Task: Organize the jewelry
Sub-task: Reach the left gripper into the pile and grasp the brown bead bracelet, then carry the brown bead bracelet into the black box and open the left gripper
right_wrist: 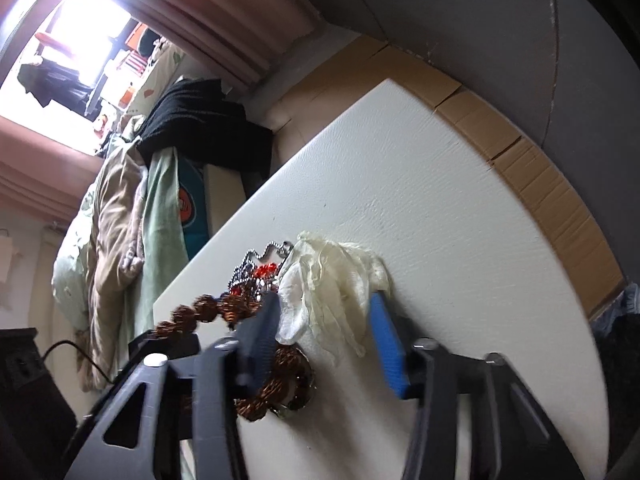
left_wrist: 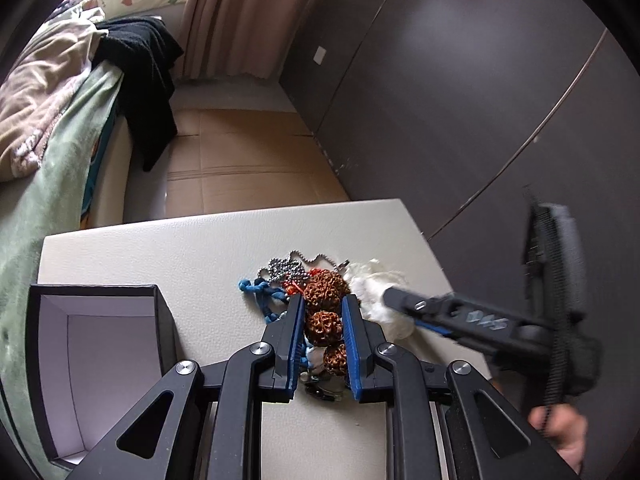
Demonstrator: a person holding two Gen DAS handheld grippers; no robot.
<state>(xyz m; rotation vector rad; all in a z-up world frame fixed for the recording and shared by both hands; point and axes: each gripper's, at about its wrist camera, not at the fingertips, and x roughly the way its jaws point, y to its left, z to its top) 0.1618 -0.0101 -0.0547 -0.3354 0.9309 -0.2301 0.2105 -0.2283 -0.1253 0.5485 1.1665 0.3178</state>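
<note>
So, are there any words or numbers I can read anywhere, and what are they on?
No text can be read.
Pale logo on the right tool: shapes only, no letters.
Round orange badge on a teal thing beside the bed: too blurred to read.

My left tongs (left_wrist: 323, 307) are black with blue pads, and between them I see knobbly reddish-brown beads (left_wrist: 323, 322). The bench (left_wrist: 200, 248) is off-white and finely grained. At the far side lie a silver ball chain (left_wrist: 288, 266), a blue cord (left_wrist: 256, 286) and a cream-white cloth flower (right_wrist: 336, 280). The box (left_wrist: 92, 320) on the left is black outside, white inside.
</note>
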